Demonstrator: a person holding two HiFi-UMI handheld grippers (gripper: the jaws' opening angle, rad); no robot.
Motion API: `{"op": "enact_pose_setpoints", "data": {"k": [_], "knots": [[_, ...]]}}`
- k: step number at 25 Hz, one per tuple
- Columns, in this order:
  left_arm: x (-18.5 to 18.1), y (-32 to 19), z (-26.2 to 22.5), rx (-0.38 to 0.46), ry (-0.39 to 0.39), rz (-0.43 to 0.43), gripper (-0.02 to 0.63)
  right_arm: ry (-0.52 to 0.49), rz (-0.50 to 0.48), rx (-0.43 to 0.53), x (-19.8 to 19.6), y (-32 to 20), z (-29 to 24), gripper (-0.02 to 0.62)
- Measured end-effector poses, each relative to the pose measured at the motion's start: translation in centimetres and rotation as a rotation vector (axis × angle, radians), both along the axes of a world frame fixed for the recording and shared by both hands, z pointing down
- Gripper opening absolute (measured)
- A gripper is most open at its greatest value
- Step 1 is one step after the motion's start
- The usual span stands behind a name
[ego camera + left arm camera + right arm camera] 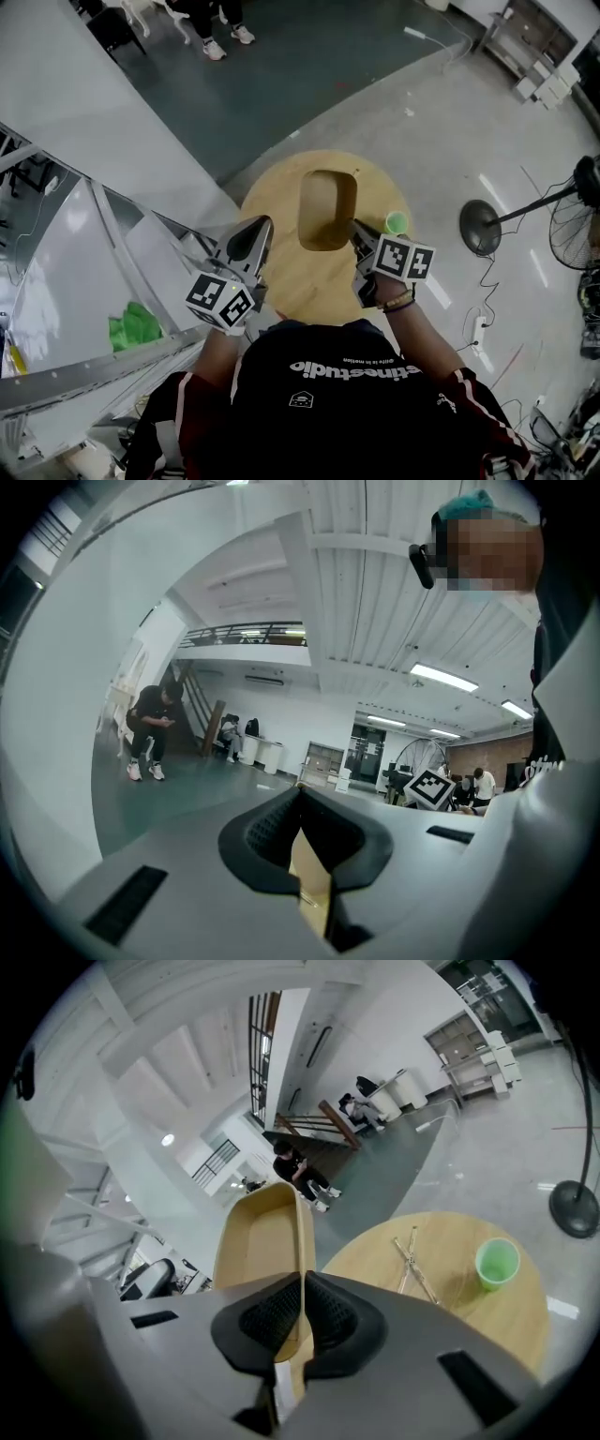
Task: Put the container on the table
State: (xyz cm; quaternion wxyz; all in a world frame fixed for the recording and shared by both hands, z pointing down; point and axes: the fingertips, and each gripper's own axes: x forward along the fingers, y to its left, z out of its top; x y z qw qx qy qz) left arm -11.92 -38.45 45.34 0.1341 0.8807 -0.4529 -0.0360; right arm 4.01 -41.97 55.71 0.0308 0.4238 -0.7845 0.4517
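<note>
The container (327, 208) is a tan oblong tray with rounded corners, hanging over the round wooden table (286, 281). My right gripper (356, 228) is shut on its right rim. In the right gripper view the rim runs between the pads (333, 1321), and the container (262, 1241) reaches forward, lifted and tilted above the table (450, 1307). My left gripper (265, 225) hovers over the table's left side, a little apart from the container. Its jaws (300, 794) meet at the tips. A tan surface shows in the slit below them; I cannot tell what it is.
A green cup (397, 222) stands on the table's right part, and thin metal tongs (412, 1265) lie near it. A white metal rack (94, 281) with something green (134, 328) is close on the left. A fan's round base (481, 227) sits on the floor at right.
</note>
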Motion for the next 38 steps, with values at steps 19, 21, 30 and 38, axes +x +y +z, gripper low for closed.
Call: {"op": "enact_pose_setpoints", "data": {"k": [19,21,30,38], "knots": [[-2.4,-4.7,4.8,-0.007,-0.041,-0.029,0.025,0.186,0.161,-0.349,-4.1,-10.1,20.1,0.025],[-2.7,-4.6,4.8,-0.014,-0.046,-0.031,0.025,0.192,0.17,-0.37,-4.4,-10.8,21.3,0.025],[-4.5,-4.3,6.2,-0.055,-0.041,-0.059,0.025,0.205,0.186,-0.424,-4.9,-11.6,24.1,0.028],[-5.1,-3.4,7.5,-0.085,-0.036,-0.079,0.025,0.229,0.174,-0.403,-5.3,-11.5,25.0,0.037]]}}
